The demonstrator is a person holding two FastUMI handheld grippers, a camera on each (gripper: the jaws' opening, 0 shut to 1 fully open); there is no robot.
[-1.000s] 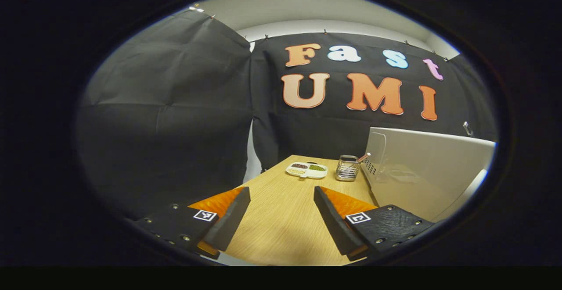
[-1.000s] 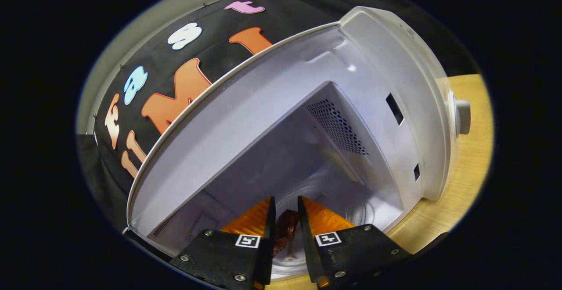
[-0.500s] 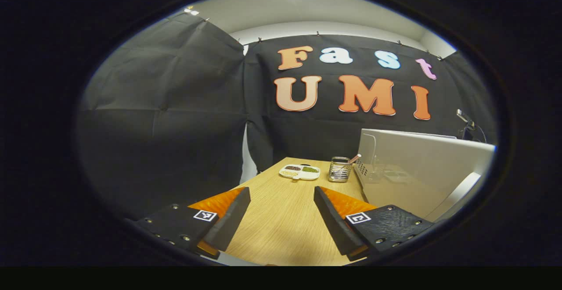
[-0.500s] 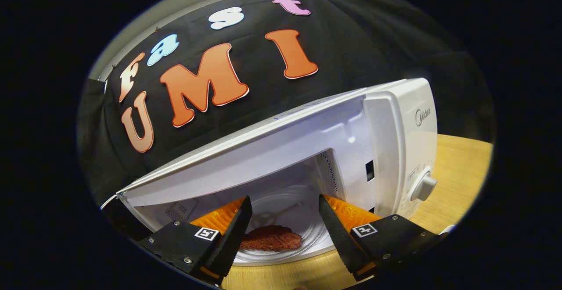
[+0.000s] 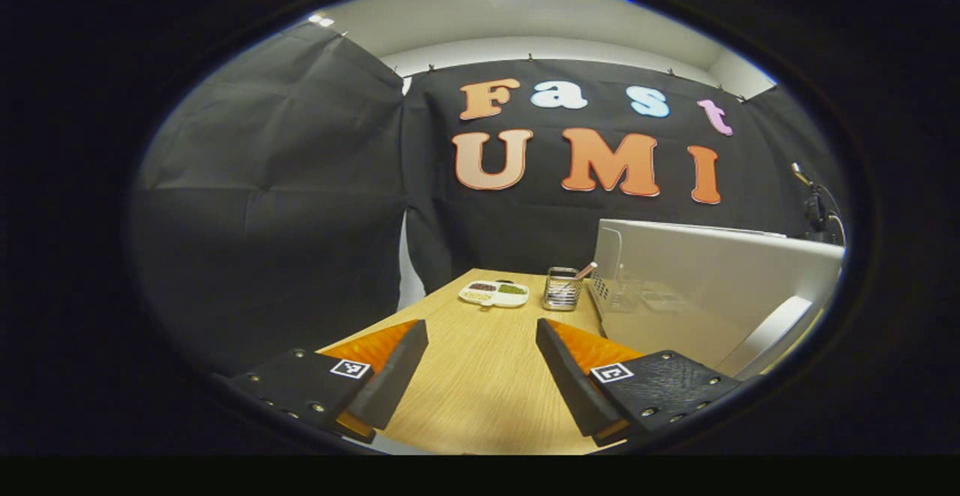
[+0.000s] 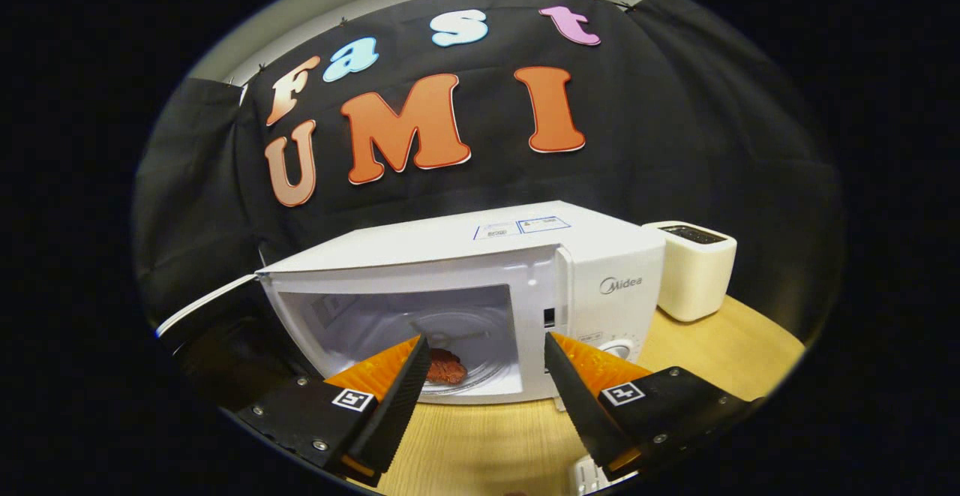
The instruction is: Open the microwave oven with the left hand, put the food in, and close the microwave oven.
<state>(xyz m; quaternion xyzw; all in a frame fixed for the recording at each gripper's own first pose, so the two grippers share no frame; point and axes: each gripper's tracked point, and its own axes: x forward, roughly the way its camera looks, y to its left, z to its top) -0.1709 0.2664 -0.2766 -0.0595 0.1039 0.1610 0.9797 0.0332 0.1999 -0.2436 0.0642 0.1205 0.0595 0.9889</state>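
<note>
The white microwave (image 6: 480, 256) stands on the wooden table with its door (image 6: 199, 316) swung out to the left. A reddish-brown piece of food (image 6: 446, 367) lies on the glass turntable inside. My right gripper (image 6: 486, 342) hangs open in front of the cavity, outside it, holding nothing. In the left gripper view the door's glossy outer face (image 5: 712, 278) fills the right side, with its handle (image 5: 772, 327) at the near end. My left gripper (image 5: 480, 331) is open over the table, to the left of the door and not touching it.
A white divided dish (image 5: 493, 293) with food and a metal mesh holder (image 5: 561, 290) sit at the far end of the table (image 5: 480, 398). A cream toaster-like appliance (image 6: 694, 267) stands right of the microwave. Black cloth walls close the booth.
My right gripper opened, left the food on the turntable and drew back out of the microwave, levelling as it went. The left gripper stayed open and only drifted slightly.
</note>
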